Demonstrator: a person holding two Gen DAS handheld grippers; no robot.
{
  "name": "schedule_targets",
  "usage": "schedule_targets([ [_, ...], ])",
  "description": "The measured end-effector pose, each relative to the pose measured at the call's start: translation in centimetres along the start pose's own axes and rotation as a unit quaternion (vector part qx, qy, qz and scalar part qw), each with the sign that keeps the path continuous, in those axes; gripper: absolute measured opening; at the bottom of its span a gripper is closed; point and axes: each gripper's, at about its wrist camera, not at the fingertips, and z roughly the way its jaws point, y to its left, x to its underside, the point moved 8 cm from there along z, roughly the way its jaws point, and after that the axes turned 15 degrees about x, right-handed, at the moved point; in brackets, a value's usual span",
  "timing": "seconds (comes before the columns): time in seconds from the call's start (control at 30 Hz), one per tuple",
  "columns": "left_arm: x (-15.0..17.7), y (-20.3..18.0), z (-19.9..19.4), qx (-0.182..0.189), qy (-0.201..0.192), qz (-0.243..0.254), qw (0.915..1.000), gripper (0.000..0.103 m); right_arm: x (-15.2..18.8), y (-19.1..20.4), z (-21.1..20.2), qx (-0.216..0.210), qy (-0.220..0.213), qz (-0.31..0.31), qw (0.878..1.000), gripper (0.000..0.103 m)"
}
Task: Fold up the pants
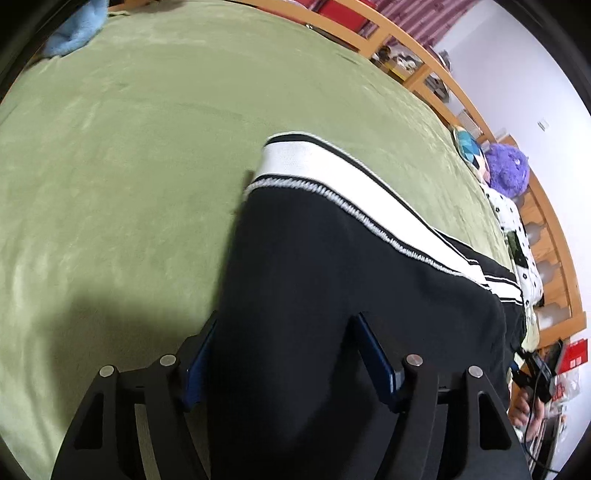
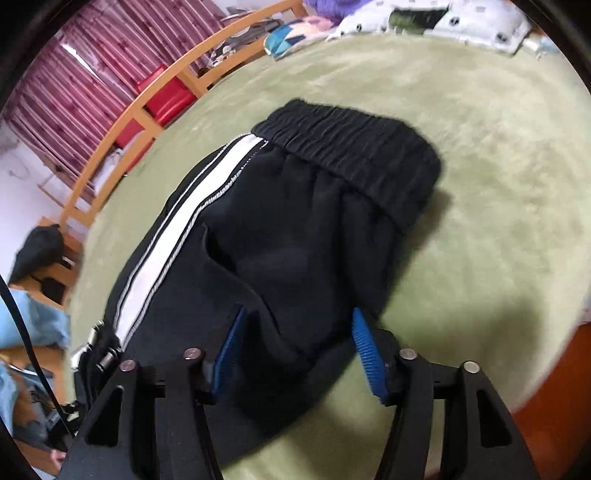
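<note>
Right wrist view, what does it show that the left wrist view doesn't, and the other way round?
Only the right wrist view shows the gathered black waistband and the maroon curtain. Only the left wrist view shows the purple plush toy and the light blue cloth. Both show the black pants with the white side stripe on the green blanket, between open gripper fingers.

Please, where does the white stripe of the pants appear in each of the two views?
Left wrist: the white stripe runs from the centre toward the right edge, along the far side of the black pants.
Right wrist: the stripe runs left of centre, from the waistband down toward the lower left.
Shared landmark: the green bed cover.
</note>
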Motion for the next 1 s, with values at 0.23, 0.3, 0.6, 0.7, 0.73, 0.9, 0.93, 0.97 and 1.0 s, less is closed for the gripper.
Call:
schedule_targets([
  [0.23, -1.7, -0.4, 1.5, -0.007, -0.004, 0.004, 1.0, 0.047, -0.6, 2.8, 1.2, -0.001, -0.017, -0.017, 1.0, 0.088],
  [0.3, -1.7, -0.3, 1.0, 0.009, -0.013, -0.004, 0.9999, 0.027, -0.6, 2.6, 1.0, 0.028, -0.03, -0.018, 0.999, 0.054],
  [0.6, -3.7, -3.0, -3.1, 0.07, -0.059, 0.023, 0.9955, 0.012, -0.4, 1.5, -2.7, 0.03, -0.06, 0.024, 0.997, 0.011],
  [0.7, -4.9, -2.8, -4.6, 0.102, -0.058, 0.015, 0.993, 0.012, -0.8, 3.3, -5.0, 0.029, -0.087, 0.02, 0.996, 0.011],
  [0.73, -5.3, -2.7, -5.0, 0.105, -0.057, 0.016, 0.9927, 0.012, -0.9, 4.0, -5.7, 0.026, -0.094, 0.017, 0.995, 0.011],
  [0.9, -7.4, -1.9, -7.1, 0.079, -0.066, 0.05, 0.9934, 0.012, -0.2, 8.7, -8.0, 0.011, -0.109, -0.011, 0.994, 0.011],
  [0.93, -8.0, -1.2, -7.9, 0.078, -0.07, 0.048, 0.9933, 0.012, 0.3, 9.8, -8.1, 0.007, -0.107, -0.019, 0.994, 0.011],
  [0.97, -8.5, -0.7, -8.6, 0.076, -0.073, 0.046, 0.9933, 0.012, 0.8, 10.6, -8.1, 0.004, -0.105, -0.023, 0.994, 0.011],
  [1.0, -9.1, 0.0, -9.6, 0.071, -0.08, 0.044, 0.9933, 0.012, 1.6, 11.4, -8.1, -0.003, -0.1, -0.026, 0.995, 0.011],
])
